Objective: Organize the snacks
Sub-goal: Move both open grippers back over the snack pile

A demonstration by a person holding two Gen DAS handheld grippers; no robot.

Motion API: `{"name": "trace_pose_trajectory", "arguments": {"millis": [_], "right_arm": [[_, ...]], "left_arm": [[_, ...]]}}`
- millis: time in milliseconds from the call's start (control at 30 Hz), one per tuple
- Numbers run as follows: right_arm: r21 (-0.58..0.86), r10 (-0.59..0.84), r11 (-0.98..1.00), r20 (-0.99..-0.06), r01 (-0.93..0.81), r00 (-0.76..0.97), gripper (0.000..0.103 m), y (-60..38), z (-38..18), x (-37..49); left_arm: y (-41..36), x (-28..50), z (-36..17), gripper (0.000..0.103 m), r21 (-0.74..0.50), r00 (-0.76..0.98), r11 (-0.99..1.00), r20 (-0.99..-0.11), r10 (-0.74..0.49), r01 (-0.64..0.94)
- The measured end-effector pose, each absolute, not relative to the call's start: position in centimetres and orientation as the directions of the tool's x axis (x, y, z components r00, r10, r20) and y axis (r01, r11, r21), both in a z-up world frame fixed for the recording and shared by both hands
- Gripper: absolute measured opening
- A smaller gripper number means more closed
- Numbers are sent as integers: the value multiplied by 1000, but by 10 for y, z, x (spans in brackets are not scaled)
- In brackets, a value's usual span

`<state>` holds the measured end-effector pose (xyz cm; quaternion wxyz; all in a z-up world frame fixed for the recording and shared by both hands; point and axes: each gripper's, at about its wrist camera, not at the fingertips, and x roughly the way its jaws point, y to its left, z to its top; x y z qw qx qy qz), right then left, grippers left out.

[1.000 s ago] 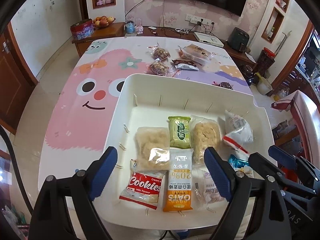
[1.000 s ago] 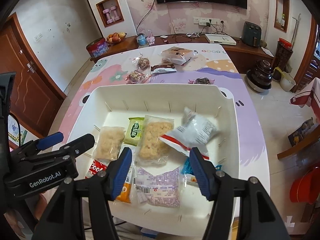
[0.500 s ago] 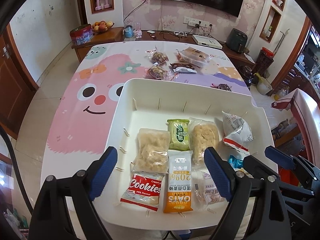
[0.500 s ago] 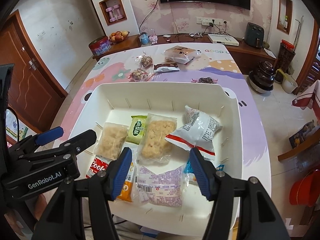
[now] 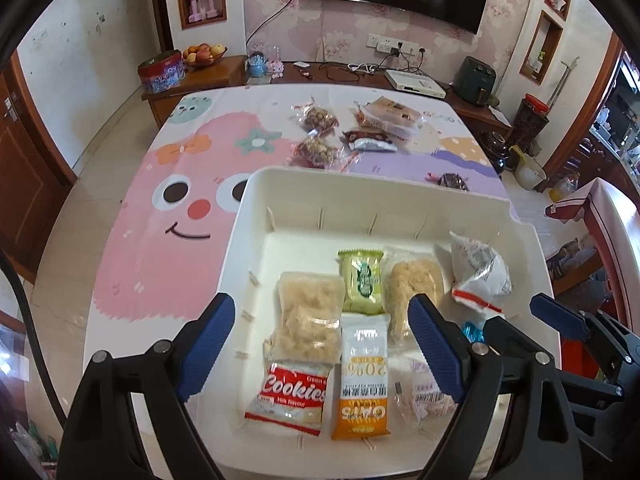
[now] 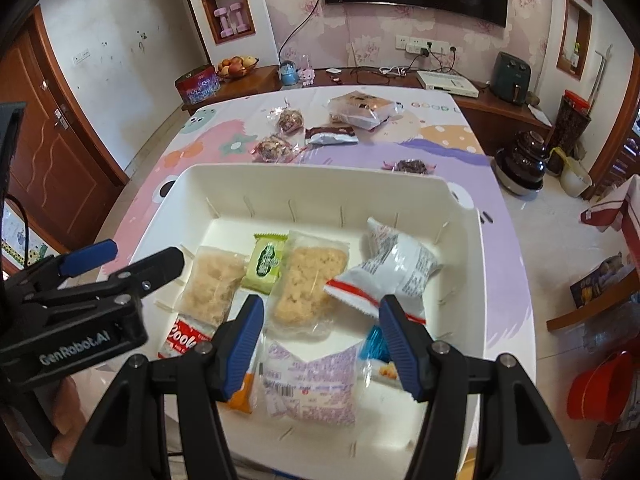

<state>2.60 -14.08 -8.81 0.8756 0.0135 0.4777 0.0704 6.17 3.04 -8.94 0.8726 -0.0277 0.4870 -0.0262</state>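
Cartoon-printed tablecloth (image 5: 160, 240) is covered by a white bin (image 5: 360, 188) where snack packets (image 5: 308, 316) are laid flat. Both the left gripper (image 5: 320, 344) and right gripper (image 6: 320, 340) are held spread, empty, above them.

My left gripper (image 5: 320, 344) hangs with its jaws spread wide and nothing between them, above the white tray (image 5: 360, 188) on the desk (image 5: 160, 240). Below it I see a Cookies pack (image 5: 290, 396) beside an orange oats bar (image 5: 363, 380), with a green packet (image 5: 362, 280) further in. More wrapped snacks (image 5: 320, 120) lie on the desk beyond the tray.
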Motion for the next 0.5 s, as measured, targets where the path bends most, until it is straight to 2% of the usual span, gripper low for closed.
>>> {"name": "trace_pose_trajectory", "arguments": {"millis": [267, 500], "right_arm": [[142, 176, 984, -847, -106, 502, 61, -157, -82, 57], [176, 215, 976, -845, -125, 489, 61, -177, -35, 110]], "left_arm": [[39, 98, -70, 88, -66, 551, 997, -832, -73, 33], [47, 153, -34, 88, -36, 545, 997, -836, -70, 73]]}}
